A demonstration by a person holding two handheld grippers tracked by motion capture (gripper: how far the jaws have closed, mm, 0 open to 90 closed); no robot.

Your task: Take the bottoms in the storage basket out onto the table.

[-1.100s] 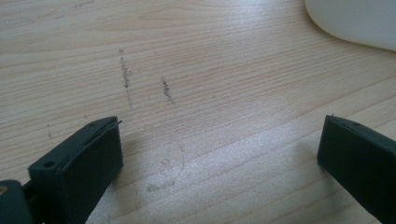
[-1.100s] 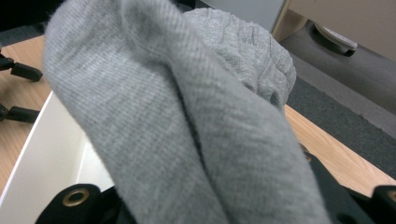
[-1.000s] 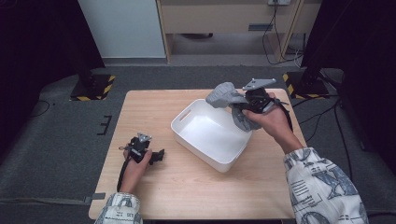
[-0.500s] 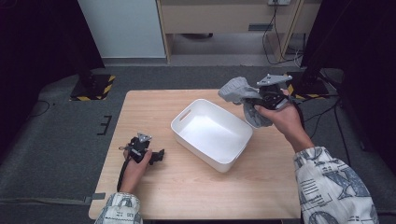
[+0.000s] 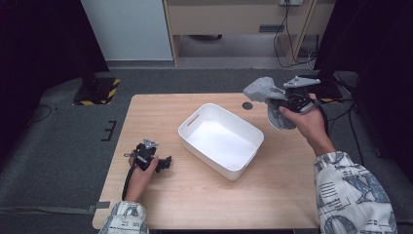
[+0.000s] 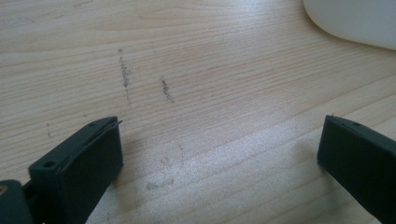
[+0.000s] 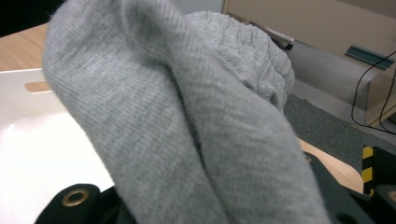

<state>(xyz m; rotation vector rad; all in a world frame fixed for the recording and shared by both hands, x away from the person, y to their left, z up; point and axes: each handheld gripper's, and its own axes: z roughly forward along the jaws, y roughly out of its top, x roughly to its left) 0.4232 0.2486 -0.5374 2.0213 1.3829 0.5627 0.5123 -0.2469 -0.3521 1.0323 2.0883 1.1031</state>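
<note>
Right gripper is clamped on a grey knit cloth, held up in the air past the table's far right corner, at about 2 o'clock from the white bin. Part of the cloth bunches toward the bin side, the rest droops under the hand. In the right gripper view the grey cloth folds over and between the jaws, ribbed and cable-knit texture visible, bin wall at 9 o'clock behind it.

Left gripper rests on the wooden table at about 8 o'clock from the bin, well apart from the cloth. Its jaws are spread wide with nothing between them, just bare wood with a few dark scuffs. Bin corner sits at 1 o'clock in the left gripper view.
</note>
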